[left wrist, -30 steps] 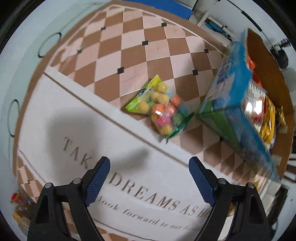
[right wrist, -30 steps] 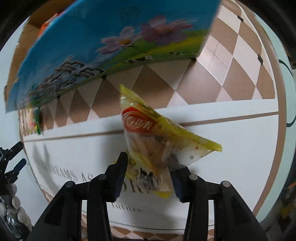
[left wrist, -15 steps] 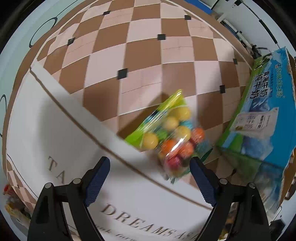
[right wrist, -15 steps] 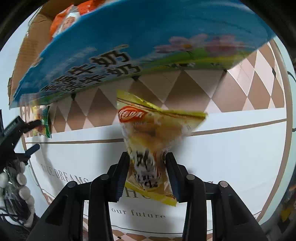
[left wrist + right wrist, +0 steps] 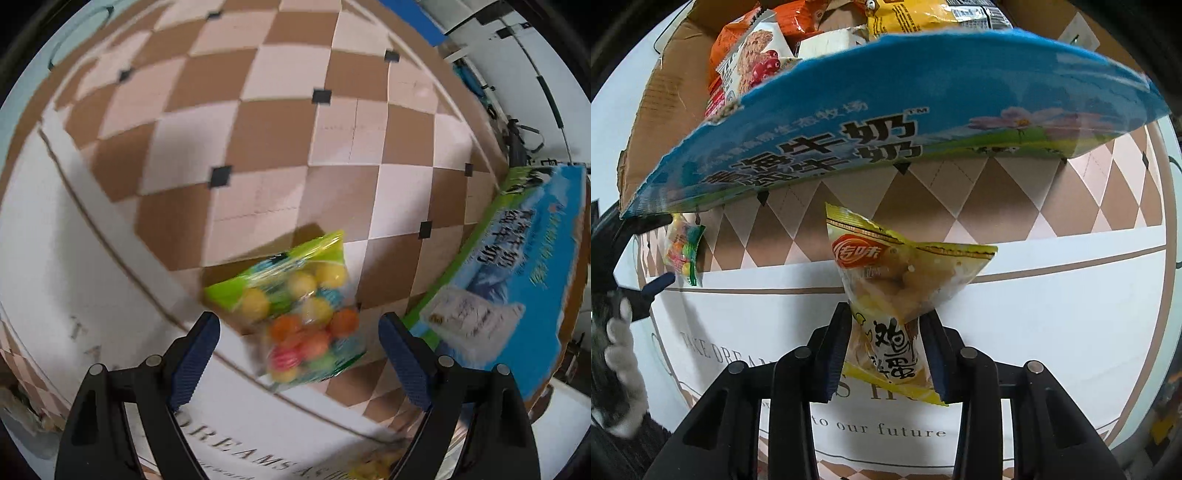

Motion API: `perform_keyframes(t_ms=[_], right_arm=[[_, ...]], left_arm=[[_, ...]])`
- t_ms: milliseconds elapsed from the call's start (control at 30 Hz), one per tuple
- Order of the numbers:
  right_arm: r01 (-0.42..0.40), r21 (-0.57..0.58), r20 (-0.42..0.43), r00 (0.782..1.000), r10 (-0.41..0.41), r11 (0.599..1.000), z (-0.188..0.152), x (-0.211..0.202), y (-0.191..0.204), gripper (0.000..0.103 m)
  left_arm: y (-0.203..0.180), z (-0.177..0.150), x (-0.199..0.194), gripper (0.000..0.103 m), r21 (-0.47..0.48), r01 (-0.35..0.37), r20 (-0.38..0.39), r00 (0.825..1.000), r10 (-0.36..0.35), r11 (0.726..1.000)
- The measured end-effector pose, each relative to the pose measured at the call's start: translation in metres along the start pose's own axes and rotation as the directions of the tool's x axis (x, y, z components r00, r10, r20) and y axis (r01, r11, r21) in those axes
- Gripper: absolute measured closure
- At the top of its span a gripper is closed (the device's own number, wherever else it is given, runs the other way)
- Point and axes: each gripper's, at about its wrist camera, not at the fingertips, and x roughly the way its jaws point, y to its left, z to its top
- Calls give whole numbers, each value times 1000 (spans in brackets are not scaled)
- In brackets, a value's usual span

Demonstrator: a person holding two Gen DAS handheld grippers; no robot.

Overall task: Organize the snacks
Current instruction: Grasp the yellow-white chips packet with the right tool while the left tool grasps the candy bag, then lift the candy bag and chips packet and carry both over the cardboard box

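Note:
A clear green-edged bag of coloured candy balls (image 5: 299,314) lies on the chequered tablecloth. My left gripper (image 5: 299,332) is open, with its blue pads on either side of the bag's near end. The bag also shows at the left of the right wrist view (image 5: 683,254). My right gripper (image 5: 886,332) is shut on a yellow snack packet (image 5: 890,291) and holds it up before the blue milk carton box (image 5: 886,122). The box holds several snack packs (image 5: 753,62).
The blue box (image 5: 517,288) stands right of the candy bag. The tablecloth (image 5: 258,147) has a white printed band near me. A few small snacks (image 5: 22,410) lie at the table's left edge.
My left gripper has moved forward and down until the candy bag lies between its open pads. My right gripper has risen with the yellow packet, so the box's inside now shows.

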Motion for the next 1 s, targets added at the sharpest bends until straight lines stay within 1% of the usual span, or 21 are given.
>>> perform_keyframes(t_ms=[33, 67, 100, 133, 200, 233, 300, 367, 400, 433, 500, 533, 567, 667, 733, 800, 833, 867, 900, 967, 1000], right_arm=[[1, 0, 0, 1000, -1, 1000, 0, 0, 2, 63], [5, -2, -2, 1000, -5, 1000, 0, -1, 2, 63], [10, -5, -2, 1000, -10, 1000, 0, -1, 4, 64], [14, -9, -3, 1000, -14, 1000, 0, -1, 4, 64], [20, -25, -15, 1000, -20, 1000, -1, -2, 4, 64], [26, -34, -21, 999, -26, 999, -2, -2, 4, 64], [29, -52, -30, 999, -31, 998, -4, 0, 6, 64], [31, -64, -35, 999, -33, 998, -4, 0, 5, 64], [34, -67, -37, 999, -36, 997, -4, 6, 12, 64], [37, -68, -37, 999, -39, 997, -2, 6, 13, 64], [37, -61, -33, 999, -39, 997, 0, 6, 12, 64], [34, -58, -35, 999, -37, 998, 2, 4, 11, 63], [32, -54, -37, 999, -34, 998, 4, 4, 11, 63], [48, -64, -37, 998, -50, 997, 8, 6, 15, 62], [57, -67, -41, 997, -60, 996, 11, 9, 15, 61], [68, -73, -43, 996, -72, 995, 12, 12, 16, 62], [71, -77, -44, 996, -74, 995, 12, 12, 14, 63], [70, -83, -41, 996, -73, 994, 11, 12, 16, 64], [69, -94, -42, 996, -73, 993, 9, 12, 15, 68], [58, -112, -53, 997, -64, 992, 2, 13, 16, 70], [42, -116, -71, 996, -51, 992, -6, 15, 15, 70]], left_arm=[[-1, 2, 5, 16, 6, -4, -5, 1000, 4, 1000], [-3, 3, 8, 16, 21, -26, -5, 1000, 26, 999], [-4, 0, 10, 18, 39, -43, 4, 999, 42, 998], [-6, -2, 7, 20, 62, -55, 34, 998, 53, 997], [-5, -7, 7, 21, 122, -95, 55, 994, 89, 988], [-5, -12, 8, 22, 161, -120, 54, 992, 113, 980], [-3, -22, 8, 21, 240, -172, 76, 985, 158, 955], [0, -34, 12, 24, 307, -232, 94, 973, 213, 923], [1, -39, 13, 24, 335, -254, 113, 967, 229, 907], [2, -42, 13, 23, 354, -263, 131, 964, 231, 898], [3, -42, 12, 23, 358, -260, 140, 964, 224, 897], [-1, -44, 12, 23, 369, -263, 145, 964, 224, 891], [-8, -44, 12, 23, 380, -268, 151, 962, 227, 885], [-40, -23, 17, 23, 429, -278, 182, 959, 219, 860], [-49, -20, 20, 24, 452, -279, 190, 958, 214, 847], [-54, -20, 21, 30, 455, -272, 199, 959, 201, 848], [-55, -22, 18, 44, 457, -269, 209, 959, 192, 847], [-58, -29, 17, 51, 463, -269, 212, 959, 190, 844], [-59, -35, 16, 51, 471, -269, 206, 960, 192, 840], [-58, -50, 19, 52, 485, -260, 184, 964, 193, 835], [-58, -56, 20, 52, 492, -258, 177, 965, 195, 831]])
